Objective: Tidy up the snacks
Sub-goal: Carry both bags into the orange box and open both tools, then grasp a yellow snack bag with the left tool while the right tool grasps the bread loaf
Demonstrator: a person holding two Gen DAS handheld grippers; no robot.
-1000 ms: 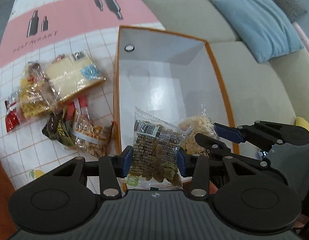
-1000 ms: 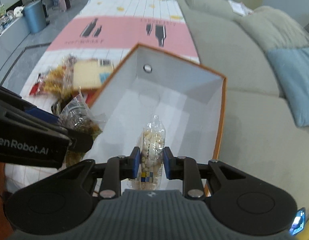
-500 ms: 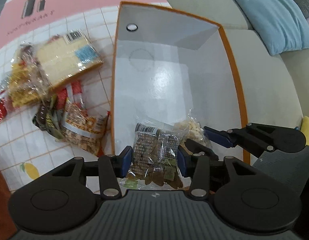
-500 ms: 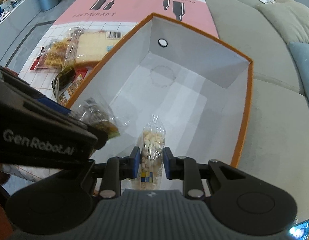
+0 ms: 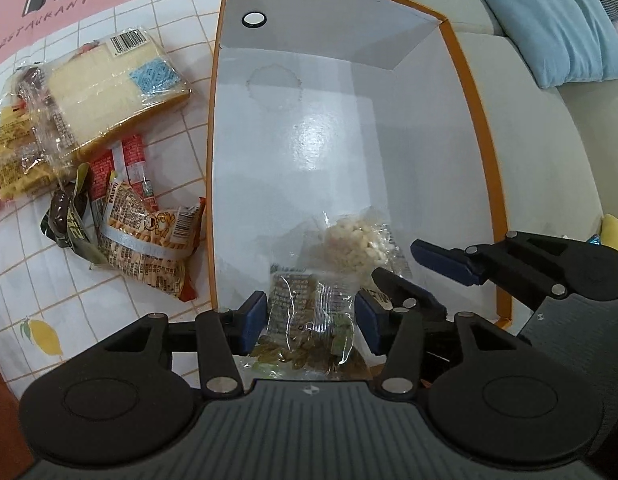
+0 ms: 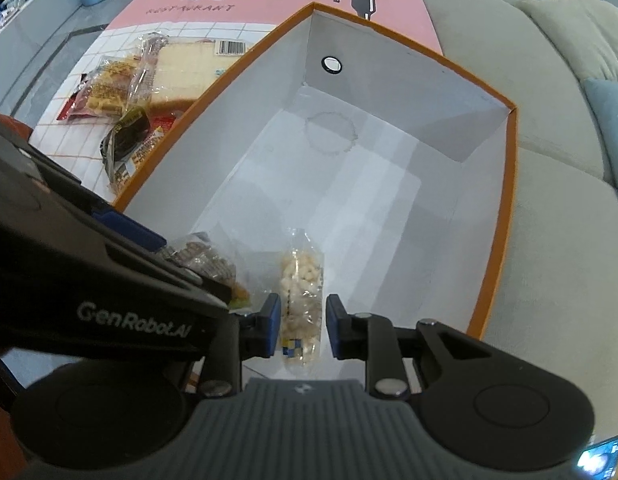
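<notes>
The left gripper (image 5: 311,318) is closed on a clear packet of dark dried fruit (image 5: 309,320), brown and greenish pieces behind crinkled film with a printed label near its top; the blue pads press both side edges, and the packet hangs just above the near end of the box (image 5: 475,120). The right gripper (image 6: 300,326) holds a narrow clear bag of pale puffed snacks (image 6: 301,292), cream-coloured nuggets filling the upper part and a small blue and yellow checked print at the bottom. In the right wrist view a thin gap shows on either side of that bag, so the jaws look slightly eased around it, and whether they grip it firmly cannot be told. In the left wrist view the same bag (image 5: 359,242) sits just beyond and to the right of the fruit packet. The box is tall-walled, orange outside and along the rim, white inside, with a round hole in its far wall; its glossy floor shows only a faint circular mark. It stands on a tablecloth (image 5: 149,12) with a white grid and a pink band. Left of the box lies a heap of other snacks: a wrapped slice of sponge cake (image 5: 109,84), a printed peanut bag (image 5: 149,240) touching the box's wall, and a dark wrapper (image 5: 67,216). A beige sofa (image 6: 557,220) lies right of the box.
</notes>
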